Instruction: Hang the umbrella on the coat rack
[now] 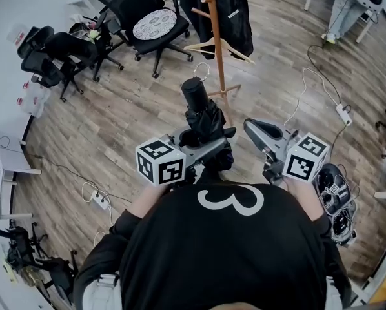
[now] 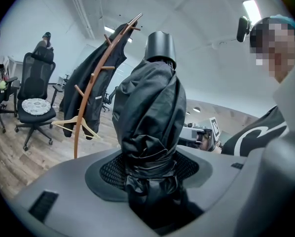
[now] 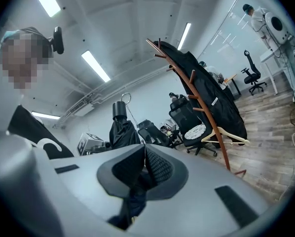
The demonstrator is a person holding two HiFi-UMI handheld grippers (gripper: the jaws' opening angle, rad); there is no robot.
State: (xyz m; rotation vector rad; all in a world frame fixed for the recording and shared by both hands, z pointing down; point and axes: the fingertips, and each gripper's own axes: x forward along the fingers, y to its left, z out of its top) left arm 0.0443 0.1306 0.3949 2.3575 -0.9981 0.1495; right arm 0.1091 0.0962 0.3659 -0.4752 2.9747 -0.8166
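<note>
left tool (image 2: 150, 181) pinching the lower end of the folded black umbrella (image 2: 150, 107), held upright before the person | coat rack (image 1: 215, 50) on the wood floor (image 1: 115, 108) beyond, apart from the umbrella, black coat (image 1: 237, 11) and wooden hanger (image 1: 220, 46) on it | right tool (image 3: 141, 164) jaws pressed together, beside the umbrella, not touching

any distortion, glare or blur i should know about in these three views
Head view: fisheye bends the floor planks at the edges; light is even, detail sharp. Left gripper view: black round vignette; the umbrella in the left tongs looms large; a ceiling lamp glares top right. Right gripper view: same vignette; the coat rack bows; the shut right tongs look soft.
</note>
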